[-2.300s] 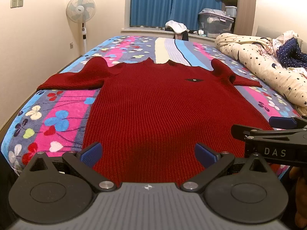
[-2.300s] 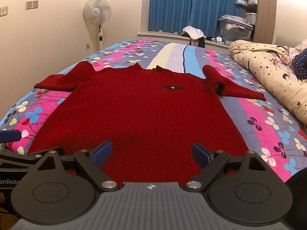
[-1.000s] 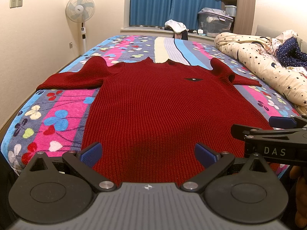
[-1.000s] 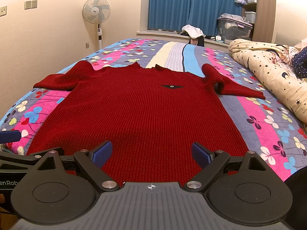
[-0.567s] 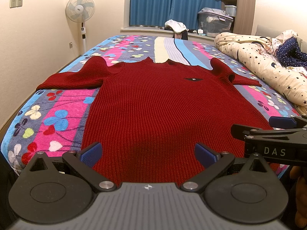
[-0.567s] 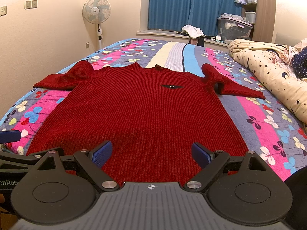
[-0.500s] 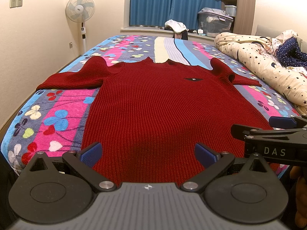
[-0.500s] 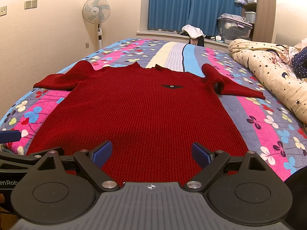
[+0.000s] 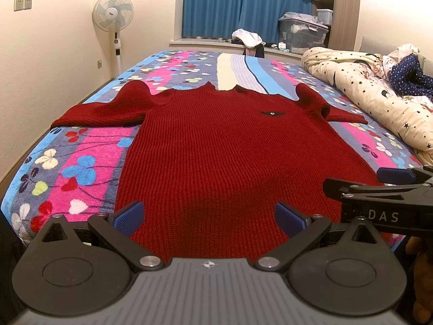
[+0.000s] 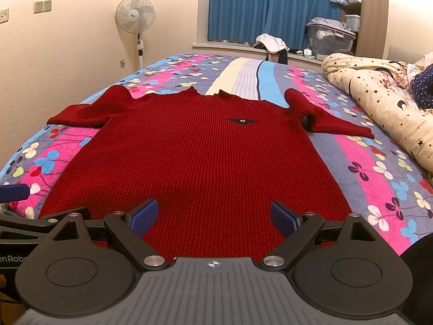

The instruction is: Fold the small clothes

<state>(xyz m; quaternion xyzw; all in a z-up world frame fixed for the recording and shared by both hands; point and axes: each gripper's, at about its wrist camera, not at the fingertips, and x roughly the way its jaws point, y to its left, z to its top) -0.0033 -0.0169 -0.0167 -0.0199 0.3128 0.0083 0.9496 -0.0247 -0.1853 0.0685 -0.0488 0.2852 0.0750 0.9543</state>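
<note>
The sweater point(image 9: 216, 146) lies flat across mid-frame on the bed point(image 9: 81, 162), unfolded. Our left gripper point(image 9: 208, 216) and right gripper point(image 10: 213, 216) hang spread and empty over its hem. The knit looks soft and floppy, so we'd pinch a sleeve cuff or hem corner.

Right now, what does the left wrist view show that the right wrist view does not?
Only the left view shows the right gripper side-on at its right edge, marked DAS. Only the right view shows the left gripper's blue pad at its left edge. Both show the red sweater flat on the bed, the fan, the curtains and the star quilt.
</note>
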